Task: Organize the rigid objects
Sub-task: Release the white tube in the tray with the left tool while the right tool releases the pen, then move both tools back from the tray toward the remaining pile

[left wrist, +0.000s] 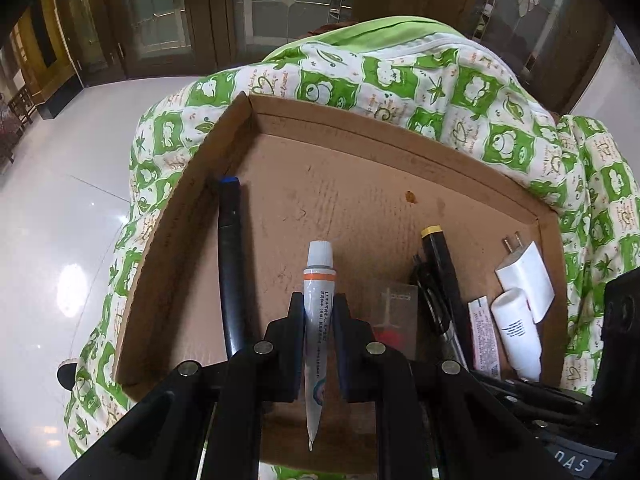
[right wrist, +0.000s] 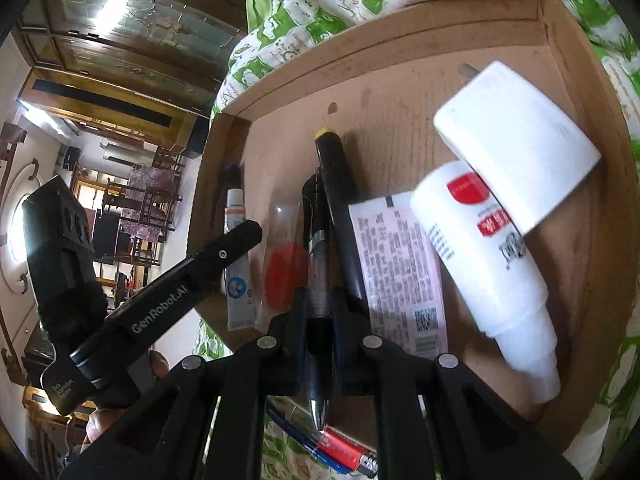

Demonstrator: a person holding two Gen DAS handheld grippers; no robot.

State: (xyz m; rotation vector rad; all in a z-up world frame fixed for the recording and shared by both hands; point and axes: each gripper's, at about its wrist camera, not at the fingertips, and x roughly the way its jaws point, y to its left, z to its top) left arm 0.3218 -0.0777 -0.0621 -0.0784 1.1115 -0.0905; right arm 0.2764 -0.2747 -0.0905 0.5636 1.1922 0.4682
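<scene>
- Left gripper (left wrist: 318, 316) is clamped on a small white tube (left wrist: 318, 304) with an orange band, cap pointing forward, held over the floor of the cardboard tray (left wrist: 344, 184). Can't tell whether the tube touches the cardboard.
- Right gripper (right wrist: 318, 312) is clamped on a black click pen (right wrist: 317, 256), tip pointing back toward the camera, over the same tray.
- Already lying in the tray, roughly parallel: a black marker with a blue cap (left wrist: 231, 248) along the left wall, a black marker with a yellow cap (right wrist: 338, 216) just beside the held pen, a clear packet with something red inside (right wrist: 285, 256), a pink printed sachet (right wrist: 400, 264), a white bottle (right wrist: 480, 256) and a white plug adapter (right wrist: 516, 148) leaning over the bottle on the right side.
- Tray sits on a green-and-white patterned quilt (left wrist: 420, 80).
- Still outside the tray, at its near edge: a battery (right wrist: 348, 454) and a blue pen (right wrist: 296, 436) on the quilt.
- Judgement: well along. Most items are in the tray; tube and pen need setting down and releasing in line with the rest, then the battery and blue pen.
- Risk: adapter looks propped, could slide if the tray is bumped.
</scene>
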